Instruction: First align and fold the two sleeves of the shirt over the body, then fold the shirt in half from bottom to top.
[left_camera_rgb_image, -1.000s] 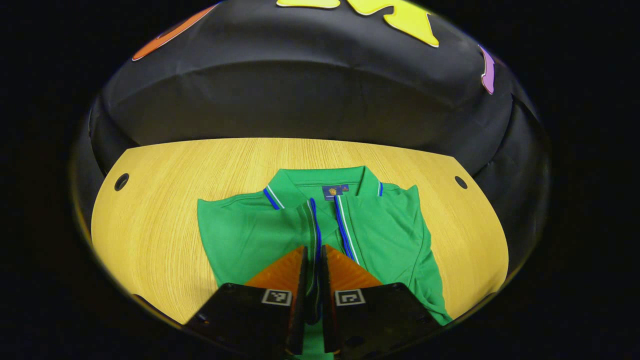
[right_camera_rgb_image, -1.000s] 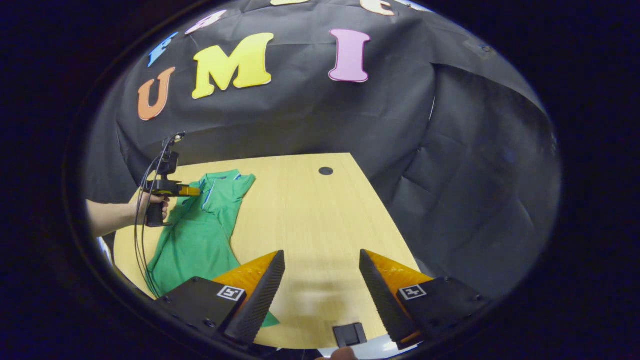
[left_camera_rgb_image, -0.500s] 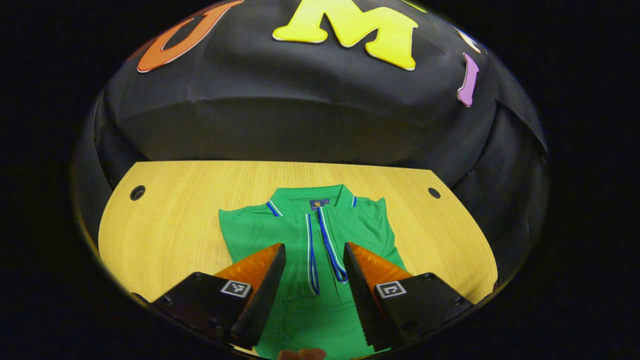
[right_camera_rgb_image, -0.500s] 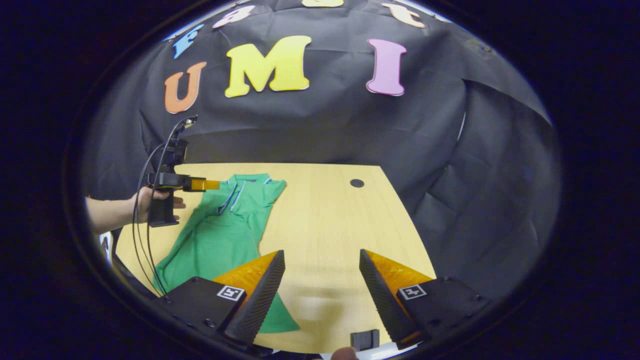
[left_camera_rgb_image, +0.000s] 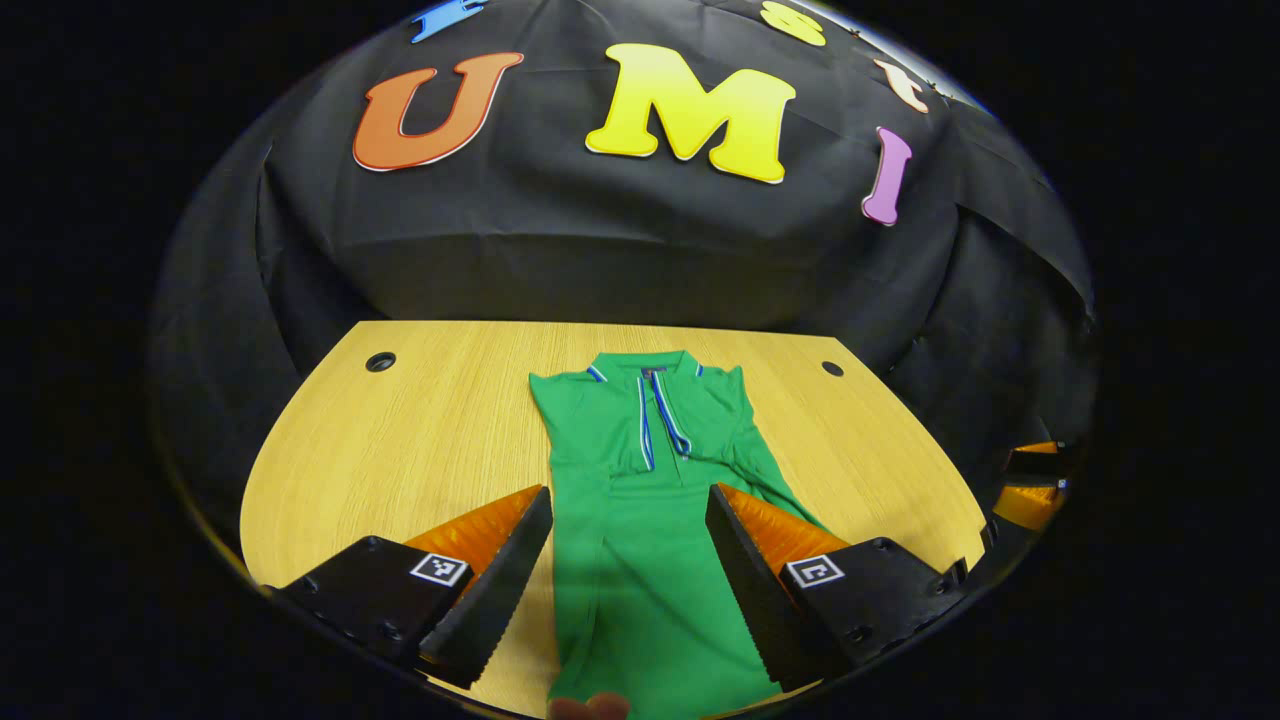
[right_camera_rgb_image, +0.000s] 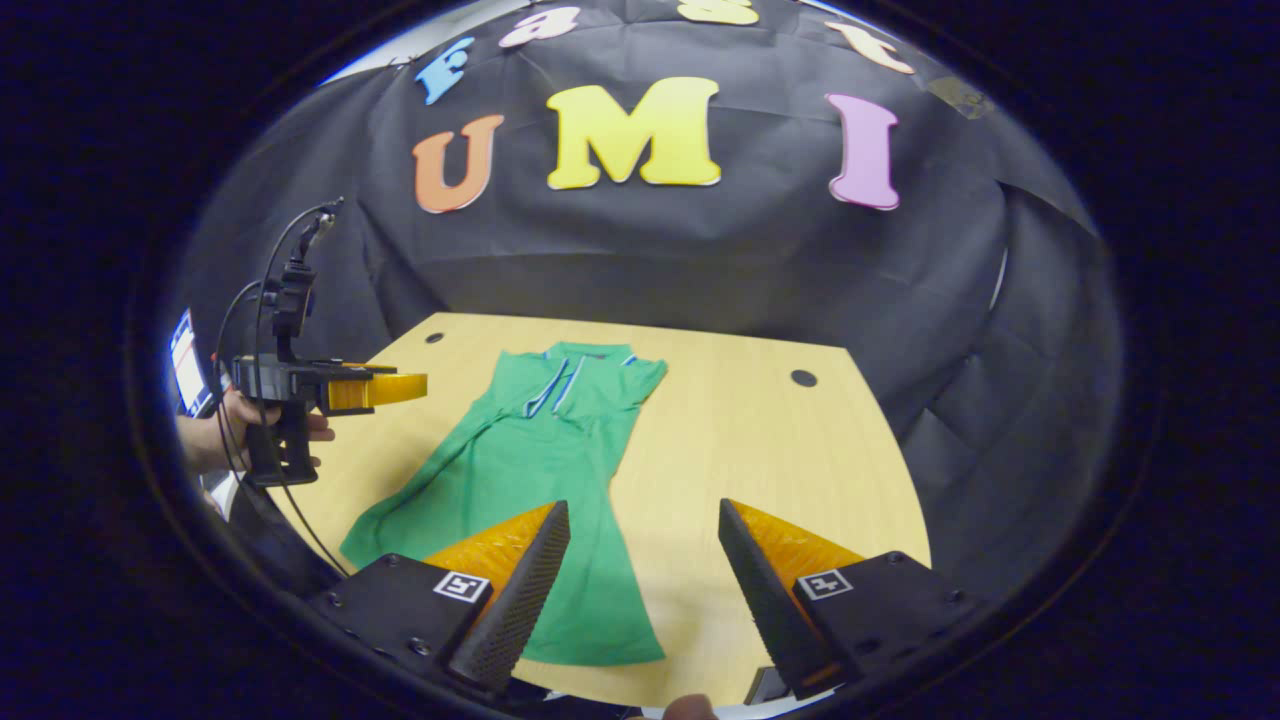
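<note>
A green polo shirt (left_camera_rgb_image: 650, 480) with blue and white trim lies lengthwise on the wooden table (left_camera_rgb_image: 420, 430), collar at the far end, both sleeves folded over the body. My left gripper (left_camera_rgb_image: 625, 560) stands open above the shirt's lower part, holding nothing. In the right gripper view the same shirt (right_camera_rgb_image: 540, 470) lies left of centre, and my right gripper (right_camera_rgb_image: 640, 580) is open over the table's near edge beside the hem. The left gripper (right_camera_rgb_image: 385, 388), held by a hand (right_camera_rgb_image: 205, 440), hovers off the table's left side. The right gripper's tips (left_camera_rgb_image: 1030, 480) peek in at the right edge.
The table (right_camera_rgb_image: 780, 470) has small round holes near its far corners (left_camera_rgb_image: 380, 361) (left_camera_rgb_image: 832, 368) (right_camera_rgb_image: 803, 378). Bare wood lies on both sides of the shirt. Cables (right_camera_rgb_image: 250, 300) hang from the left gripper. Black cloth walls close the booth behind and at the sides.
The left gripper has opened, let go of the folded sleeve at the placket, and pulled back and up from the shirt. The right gripper view has swung left, taking in more of the shirt.
</note>
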